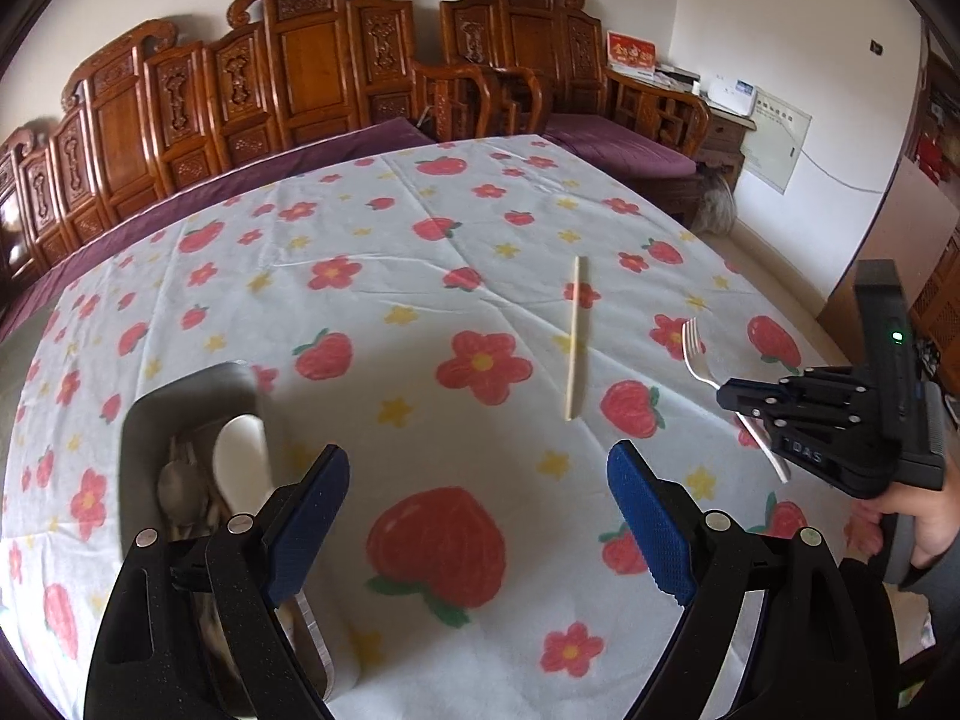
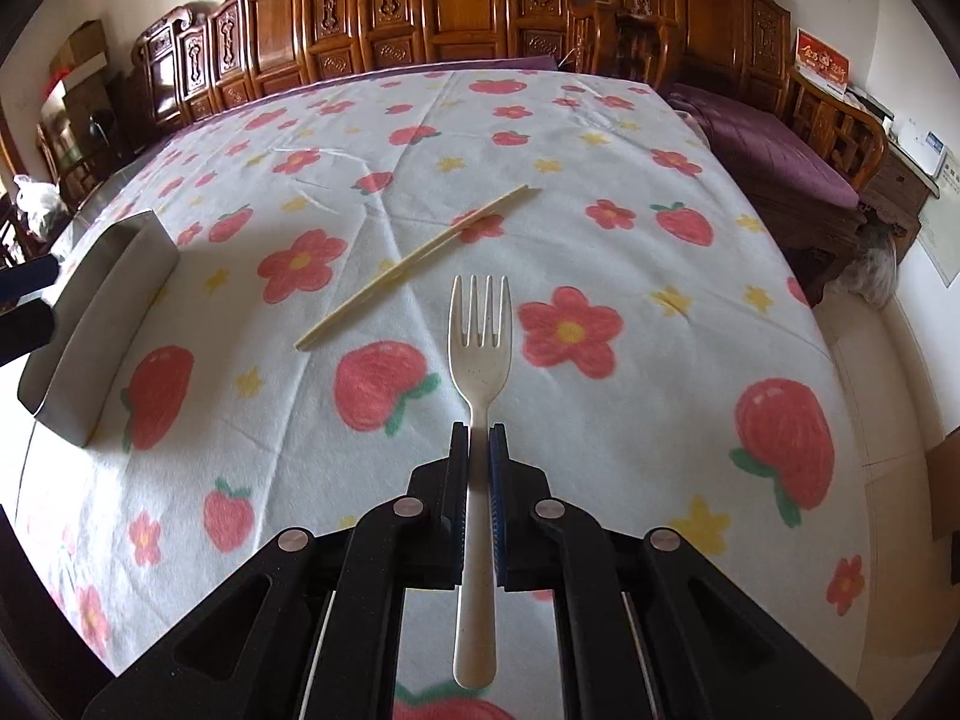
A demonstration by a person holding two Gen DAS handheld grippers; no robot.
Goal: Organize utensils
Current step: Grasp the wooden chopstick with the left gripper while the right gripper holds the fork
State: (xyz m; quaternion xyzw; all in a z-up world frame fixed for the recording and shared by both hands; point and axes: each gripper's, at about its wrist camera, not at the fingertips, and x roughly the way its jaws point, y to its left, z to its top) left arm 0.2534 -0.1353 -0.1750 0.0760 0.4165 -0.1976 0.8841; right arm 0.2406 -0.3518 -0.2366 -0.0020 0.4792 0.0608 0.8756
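Right tool (image 2: 479, 441) is clamped tight on the cream fork (image 2: 480, 354), just beside the chopsticks (image 2: 414, 258). Left tool (image 1: 477, 516) gapes wide, empty, the metal tray (image 1: 180, 396) beside it, well apart from those chopsticks.

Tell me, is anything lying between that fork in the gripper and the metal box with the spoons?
Only the chopsticks lie on the cloth between the fork, clamped in the right gripper, and the metal box. Lifted, the fork should pass above them.

Both grippers are black plastic with blue textured pads (image 1: 651, 531), silver pivot screws, and a green light.
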